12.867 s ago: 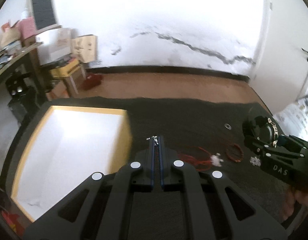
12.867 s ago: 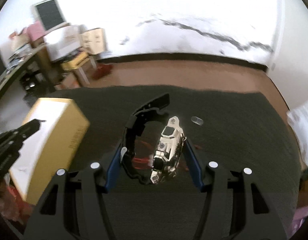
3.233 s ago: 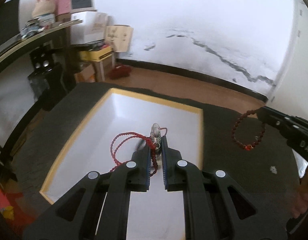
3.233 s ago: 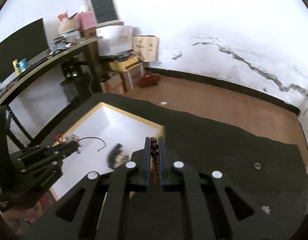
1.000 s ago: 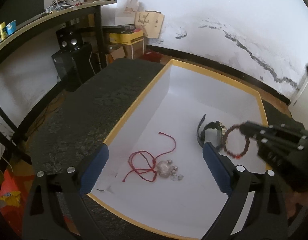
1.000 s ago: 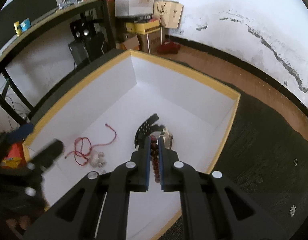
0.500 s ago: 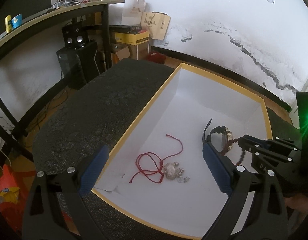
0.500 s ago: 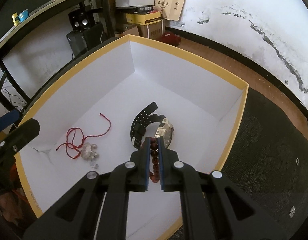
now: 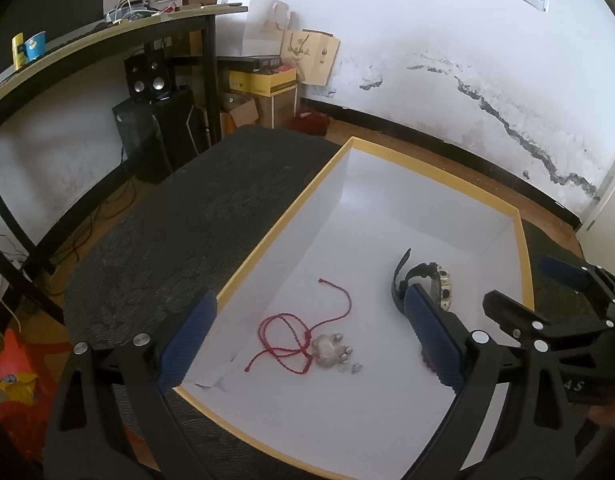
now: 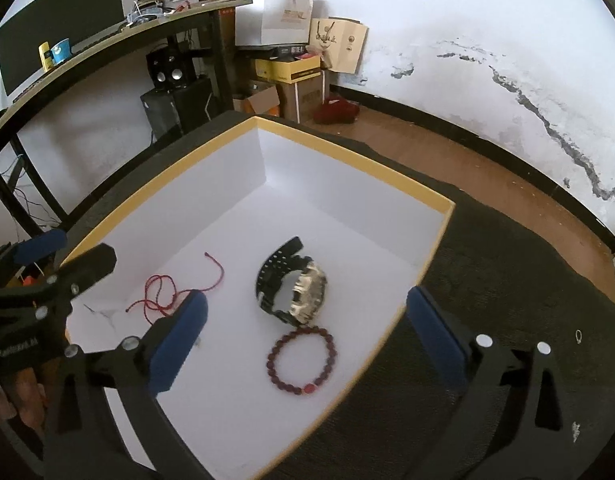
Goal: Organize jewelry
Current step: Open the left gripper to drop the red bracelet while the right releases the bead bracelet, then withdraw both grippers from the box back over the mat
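Note:
A white box with a yellow rim (image 10: 441, 236) (image 9: 291, 210) sits on the dark cloth. Inside lie a red cord necklace with a silver pendant (image 9: 303, 338) (image 10: 163, 292), a black and silver watch (image 10: 297, 286) (image 9: 431, 280), and a dark red bead bracelet (image 10: 301, 360), which is mostly hidden behind my left finger in the left wrist view. My right gripper (image 10: 303, 332) is open and empty above the bracelet. My left gripper (image 9: 311, 340) is open and empty above the necklace. Each gripper shows in the other's view: the right one (image 9: 547, 300), the left one (image 10: 63, 256).
A small ring (image 10: 578, 335) and a small pale piece (image 10: 574, 431) lie on the dark cloth right of the box. A desk with speakers (image 9: 147, 84), cardboard boxes (image 10: 295, 80) and bags stands at the back left by the cracked white wall.
My right gripper has opened and let go of the bead bracelet, which now lies on the box floor beside the watch. My left gripper stays open over the necklace.

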The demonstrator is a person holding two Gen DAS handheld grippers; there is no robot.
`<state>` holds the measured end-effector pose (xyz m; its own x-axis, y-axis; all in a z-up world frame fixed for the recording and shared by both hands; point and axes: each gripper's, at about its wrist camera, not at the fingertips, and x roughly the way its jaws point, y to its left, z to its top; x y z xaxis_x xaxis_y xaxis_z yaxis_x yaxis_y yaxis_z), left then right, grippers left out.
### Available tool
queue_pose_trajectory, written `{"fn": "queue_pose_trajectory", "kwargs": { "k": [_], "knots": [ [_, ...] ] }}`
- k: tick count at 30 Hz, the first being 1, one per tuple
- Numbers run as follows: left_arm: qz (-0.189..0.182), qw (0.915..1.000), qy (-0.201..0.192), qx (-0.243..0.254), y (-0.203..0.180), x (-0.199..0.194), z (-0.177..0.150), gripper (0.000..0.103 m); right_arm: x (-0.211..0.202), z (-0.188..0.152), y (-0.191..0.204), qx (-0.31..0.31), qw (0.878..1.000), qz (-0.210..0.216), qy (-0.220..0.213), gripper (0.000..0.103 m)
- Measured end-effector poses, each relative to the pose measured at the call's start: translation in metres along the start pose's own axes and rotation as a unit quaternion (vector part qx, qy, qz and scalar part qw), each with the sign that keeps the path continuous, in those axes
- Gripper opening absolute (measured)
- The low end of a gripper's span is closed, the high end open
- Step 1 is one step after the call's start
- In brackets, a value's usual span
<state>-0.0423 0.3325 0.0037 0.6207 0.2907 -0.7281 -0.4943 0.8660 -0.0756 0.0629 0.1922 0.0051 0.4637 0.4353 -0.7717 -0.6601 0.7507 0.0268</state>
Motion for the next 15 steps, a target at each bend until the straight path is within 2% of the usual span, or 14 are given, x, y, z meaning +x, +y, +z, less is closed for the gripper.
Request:
{"fn": "queue_pose_trajectory", "kwargs": {
  "k": [5, 8, 15],
  "knots": [
    [-0.01, 0.9999, -0.006, 0.009, -0.023, -0.003, 0.002, 0.092, -0.012, -0.006, -0.023, 0.006, 1.0, -0.016, -0.001, 0.096],
    [-0.019, 0.9995, -0.008, 0.022, -0.041, -0.005, 0.004, 0.092, -0.024, -0.013, -0.041, 0.011, 0.999, -0.039, -0.01, 0.096],
    [-0.057, 0.9964, -0.015, 0.061, -0.11, -0.013, 0.001, 0.092, -0.065, -0.041, -0.104, 0.047, 0.995, -0.09, -0.022, 0.096]
  ]
}}
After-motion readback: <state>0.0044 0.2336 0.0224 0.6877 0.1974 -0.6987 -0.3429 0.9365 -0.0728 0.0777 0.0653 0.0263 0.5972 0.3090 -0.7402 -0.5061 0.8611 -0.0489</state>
